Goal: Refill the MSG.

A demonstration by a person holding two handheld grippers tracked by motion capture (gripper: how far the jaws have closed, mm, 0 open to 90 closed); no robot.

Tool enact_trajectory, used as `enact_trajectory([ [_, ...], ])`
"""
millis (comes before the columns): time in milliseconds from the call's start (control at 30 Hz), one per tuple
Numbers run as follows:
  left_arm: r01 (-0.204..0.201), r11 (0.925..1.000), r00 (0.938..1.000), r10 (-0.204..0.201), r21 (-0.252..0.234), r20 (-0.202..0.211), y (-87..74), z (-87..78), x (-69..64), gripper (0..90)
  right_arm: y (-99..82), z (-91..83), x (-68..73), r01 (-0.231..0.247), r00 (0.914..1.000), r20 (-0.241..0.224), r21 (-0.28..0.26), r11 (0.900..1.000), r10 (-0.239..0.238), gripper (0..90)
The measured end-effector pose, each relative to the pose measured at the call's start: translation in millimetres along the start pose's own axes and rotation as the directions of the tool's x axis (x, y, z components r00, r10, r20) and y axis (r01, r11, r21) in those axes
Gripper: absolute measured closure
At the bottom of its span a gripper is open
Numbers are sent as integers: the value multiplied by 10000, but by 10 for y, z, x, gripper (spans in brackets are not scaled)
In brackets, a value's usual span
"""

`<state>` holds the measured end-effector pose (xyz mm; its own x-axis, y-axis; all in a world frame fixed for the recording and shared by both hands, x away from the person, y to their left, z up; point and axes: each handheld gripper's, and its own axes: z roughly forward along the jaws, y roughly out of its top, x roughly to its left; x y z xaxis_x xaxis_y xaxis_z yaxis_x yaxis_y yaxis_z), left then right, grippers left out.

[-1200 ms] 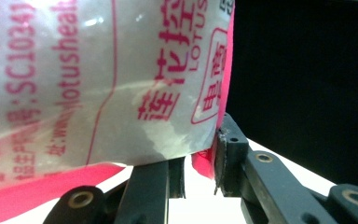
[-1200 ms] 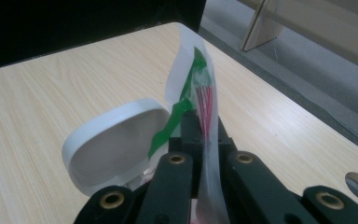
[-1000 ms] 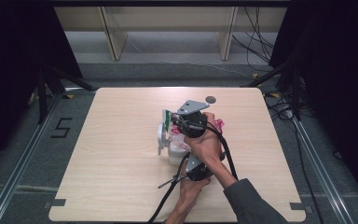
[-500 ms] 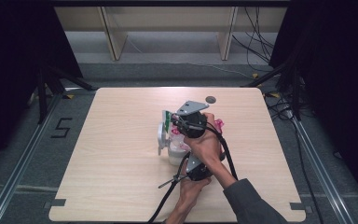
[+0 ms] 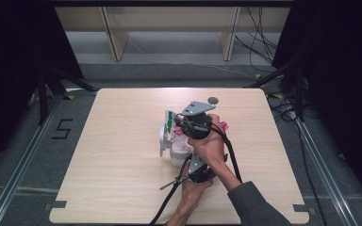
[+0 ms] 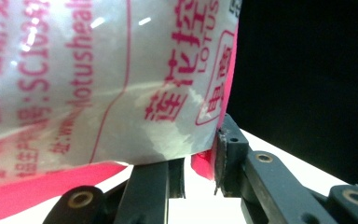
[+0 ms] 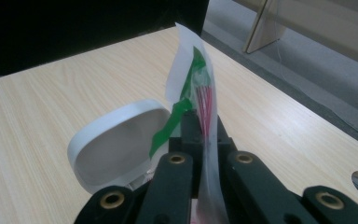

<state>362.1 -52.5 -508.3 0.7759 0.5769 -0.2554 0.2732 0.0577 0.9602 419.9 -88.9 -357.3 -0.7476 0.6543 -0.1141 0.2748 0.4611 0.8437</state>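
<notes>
Apparently mid-task: right gripper (image 7: 200, 135) fingers pinch sachet (image 7: 193, 70), left gripper (image 6: 200, 163) fingers grip pink-printed pouch (image 6: 98, 79); white container (image 5: 176, 155) open, nothing poured yet.

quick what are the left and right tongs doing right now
Left tongs: closed on the pink-printed packet.
Right tongs: closed on the packet's green-and-white top edge.

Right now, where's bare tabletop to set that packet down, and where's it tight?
Free: the whole left half of the table, from the white open-lid container out to the left edge, and the right strip past the forearm. The far edge is bare apart from a small grey disc. Crowded: the centre, where both tools and the packet bunch over the container.
</notes>
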Motion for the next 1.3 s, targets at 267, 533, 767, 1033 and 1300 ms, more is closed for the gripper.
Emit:
enact_trajectory([
  [267, -63, 9993, 9998, 70, 357, -200, -15, -18, 25, 742, -25, -72, -32, -332, 9992, -217, -457, 9984, 322, 900],
  [533, -231, 9969, 9990, 258, 747, -352, -55, -61, 21, 735, -100, -276, -39, -729, 9959, -612, -1142, 9908, 662, 900],
  [767, -77, 9970, 9995, 100, 774, -296, -83, -40, -24, 712, -196, -408, -92, -954, 9936, -739, -1442, 9849, 855, 900],
  [1033, -514, 9918, 9952, 607, 1171, -769, -77, -76, 6, 636, -326, -570, -135, -1618, 9839, -1087, -2077, 9647, 1416, 900],
  [1300, -430, 9856, 9944, 581, 1636, -884, -69, -171, 59, 525, -493, -741, -184, -2021, 9766, -1299, -2848, 9371, 1711, 900],
])
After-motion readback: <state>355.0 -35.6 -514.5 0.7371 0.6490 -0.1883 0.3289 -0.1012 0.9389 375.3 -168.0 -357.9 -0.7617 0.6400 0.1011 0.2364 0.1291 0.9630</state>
